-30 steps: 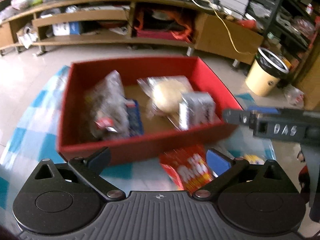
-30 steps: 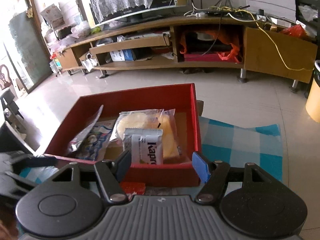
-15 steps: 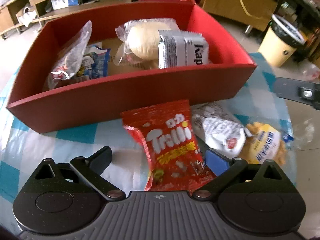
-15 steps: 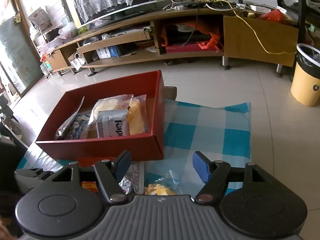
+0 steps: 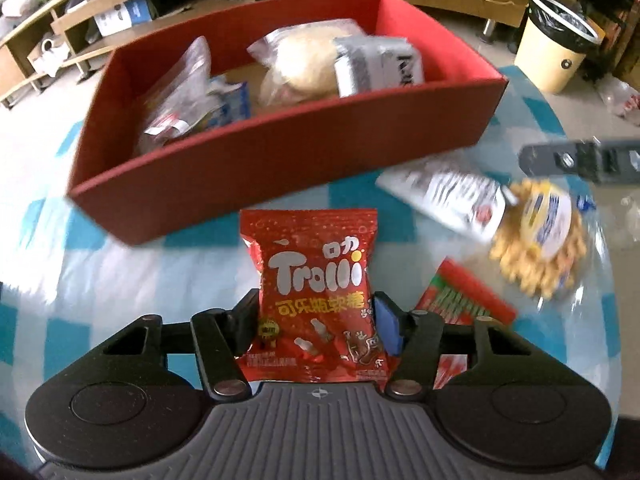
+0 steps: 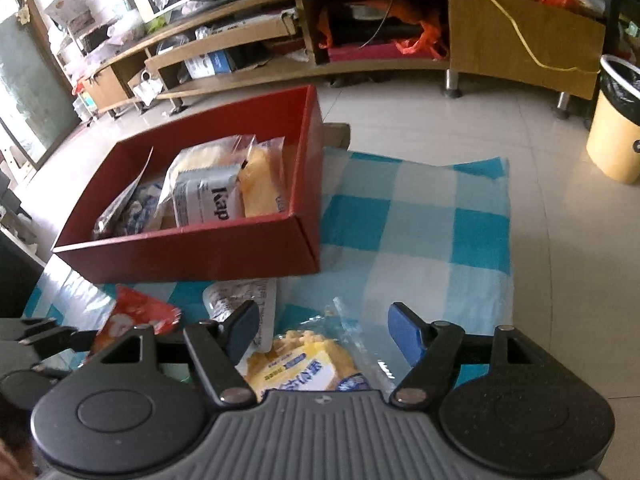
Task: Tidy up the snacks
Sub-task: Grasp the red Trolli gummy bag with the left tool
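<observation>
The left gripper [image 5: 316, 320] clenched the red Trolli bag [image 5: 318, 280] by its lower sides; the bag's long axis ran away toward the red box [image 5: 280, 160], its bottom edge hidden behind the gripper body. The right gripper [image 6: 322, 334] stood released over the yellow snack bag [image 6: 304, 364], which was partly cut off.

The left hand-held gripper [image 5: 316, 316] has its fingers closed in against both sides of a red packet [image 5: 316, 280], while the right hand-held gripper [image 6: 322, 330] hovers with fingers spread wide.
</observation>
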Motion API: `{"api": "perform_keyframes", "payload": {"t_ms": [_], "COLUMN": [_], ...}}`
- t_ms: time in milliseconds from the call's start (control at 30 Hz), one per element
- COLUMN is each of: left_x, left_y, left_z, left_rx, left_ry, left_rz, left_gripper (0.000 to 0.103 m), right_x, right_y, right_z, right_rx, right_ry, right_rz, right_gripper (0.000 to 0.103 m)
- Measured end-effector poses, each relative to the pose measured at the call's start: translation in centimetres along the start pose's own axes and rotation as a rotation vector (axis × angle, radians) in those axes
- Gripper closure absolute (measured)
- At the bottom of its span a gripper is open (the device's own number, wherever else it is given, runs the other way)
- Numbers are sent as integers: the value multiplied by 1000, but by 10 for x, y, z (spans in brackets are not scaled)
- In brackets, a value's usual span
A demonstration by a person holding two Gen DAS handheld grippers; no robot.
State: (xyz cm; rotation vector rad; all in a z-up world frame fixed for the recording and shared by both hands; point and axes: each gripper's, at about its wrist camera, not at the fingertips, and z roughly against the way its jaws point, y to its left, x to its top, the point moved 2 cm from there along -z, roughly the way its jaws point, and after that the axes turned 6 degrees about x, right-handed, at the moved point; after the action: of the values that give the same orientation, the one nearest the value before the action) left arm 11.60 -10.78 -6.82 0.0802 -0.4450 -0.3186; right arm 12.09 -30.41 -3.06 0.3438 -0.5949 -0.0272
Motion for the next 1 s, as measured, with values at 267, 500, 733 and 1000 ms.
{"api": "perform_keyframes", "payload": {"t_ms": [267,500,733,1000], "left_x": [-6,-5,2,4], "left_y": [10,3,11,15], "left_z": [4,-3,-17,-14], "left_rx": [-51,-65,-15,-12], "left_ry": [12,-2,23,14], "left_rz": [16,-16,4,2], "left_gripper": [27,11,0,11], "right_x": [13,8,-5,-10], "right_y": [32,57,64,59], "right_z": [-45,-74,-76,-52], "right_rx": [49,47,37,-5], "right_ry": [78,171,179,136], "right_rz": [37,170,267,239], "right_gripper": [32,9,0,48]}}
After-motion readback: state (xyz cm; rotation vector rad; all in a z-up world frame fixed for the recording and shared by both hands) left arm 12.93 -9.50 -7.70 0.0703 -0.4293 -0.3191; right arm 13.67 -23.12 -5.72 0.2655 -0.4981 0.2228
